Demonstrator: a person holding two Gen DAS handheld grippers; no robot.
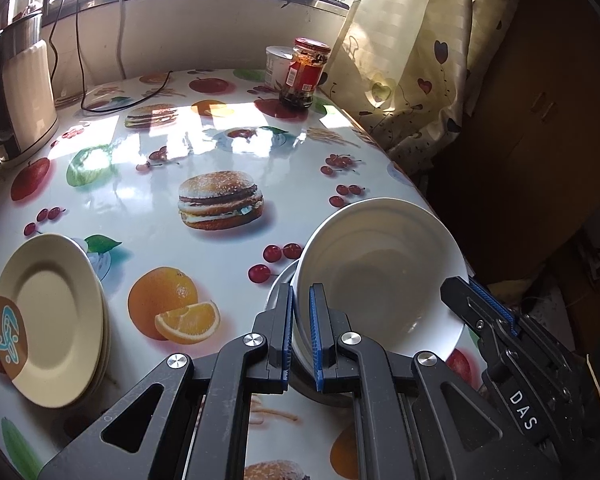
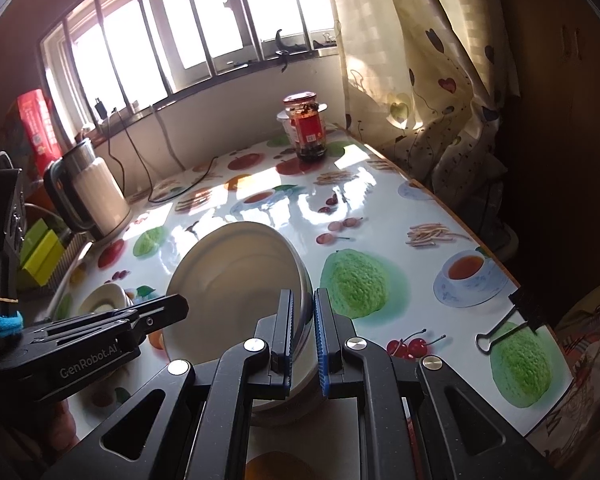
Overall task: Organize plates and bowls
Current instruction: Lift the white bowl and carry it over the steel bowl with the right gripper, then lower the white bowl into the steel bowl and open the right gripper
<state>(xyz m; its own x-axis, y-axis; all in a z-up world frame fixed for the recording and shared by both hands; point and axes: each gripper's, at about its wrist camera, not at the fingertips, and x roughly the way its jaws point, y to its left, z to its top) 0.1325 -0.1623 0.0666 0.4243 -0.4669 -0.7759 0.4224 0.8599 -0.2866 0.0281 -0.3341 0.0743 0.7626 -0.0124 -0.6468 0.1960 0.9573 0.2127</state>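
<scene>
Sunlit table [image 1: 148, 216] under a glossy fruit-and-burger cloth, barred window [image 2: 188, 32] and curtain [image 1: 412, 60] behind, white bowl [image 1: 380, 272] tilted near the table's edge, both grippers' fingers [image 1: 318, 320] clamped on its rim.

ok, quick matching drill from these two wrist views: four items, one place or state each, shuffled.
1 white bowl
2 cream plates
3 sauce jar
4 kettle

a far end of table, by curtain
b stacked at table's left, near edge
c gripped at rim by both tools
d table's left, by window wall

Pairs: 1-c, 2-b, 3-a, 4-d
</scene>
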